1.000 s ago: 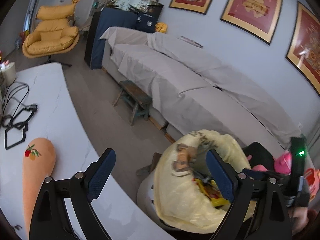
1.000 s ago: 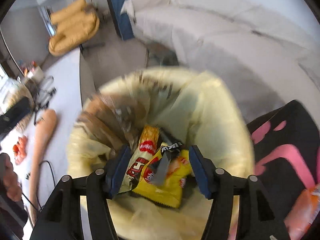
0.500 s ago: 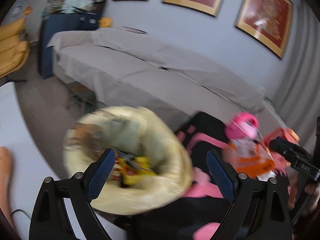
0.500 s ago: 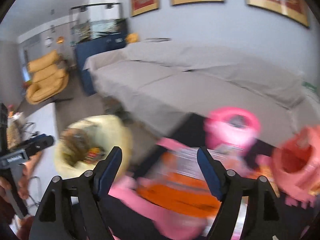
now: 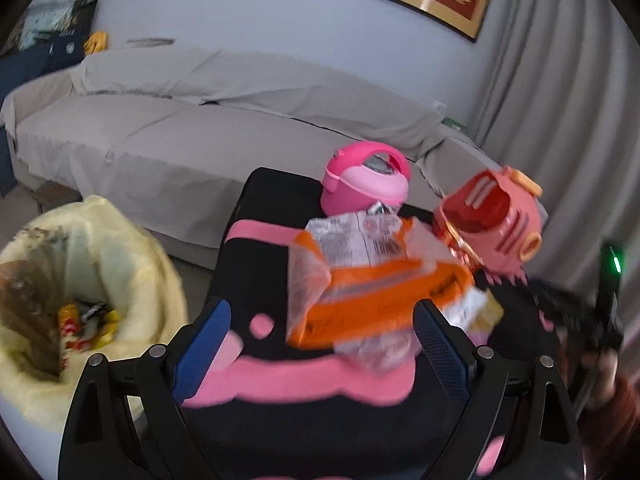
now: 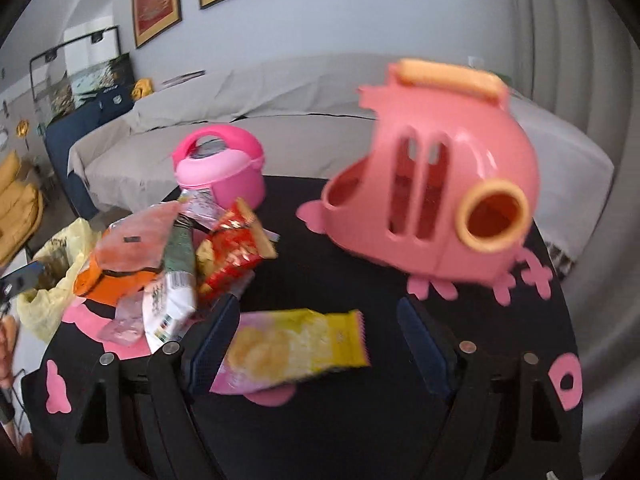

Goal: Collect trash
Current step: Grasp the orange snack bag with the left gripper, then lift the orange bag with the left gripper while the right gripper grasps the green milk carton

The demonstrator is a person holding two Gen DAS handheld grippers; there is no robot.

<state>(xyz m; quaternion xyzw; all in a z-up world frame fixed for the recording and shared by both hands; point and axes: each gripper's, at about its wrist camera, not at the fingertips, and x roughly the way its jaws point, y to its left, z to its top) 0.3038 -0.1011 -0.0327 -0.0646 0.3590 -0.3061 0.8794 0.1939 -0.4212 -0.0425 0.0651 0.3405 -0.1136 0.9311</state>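
Two pink toys [image 6: 434, 184] [image 6: 222, 168], one yellow wrapper [image 6: 294, 350], one bin bag [image 5: 80, 320].

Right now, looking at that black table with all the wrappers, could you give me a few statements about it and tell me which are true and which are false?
1. The right hand-held gripper is open, with a yellow snack packet lying between its fingers. True.
2. The left hand-held gripper is clamped on the orange wrapper. False: its jaws are wide apart and hold nothing.
3. The pink toy toaster stands on the black table. True.
4. The yellow-lined trash bin holds nothing. False: snack wrappers lie inside it.
5. The pink toy pot is behind the wrapper pile, toward the sofa. True.
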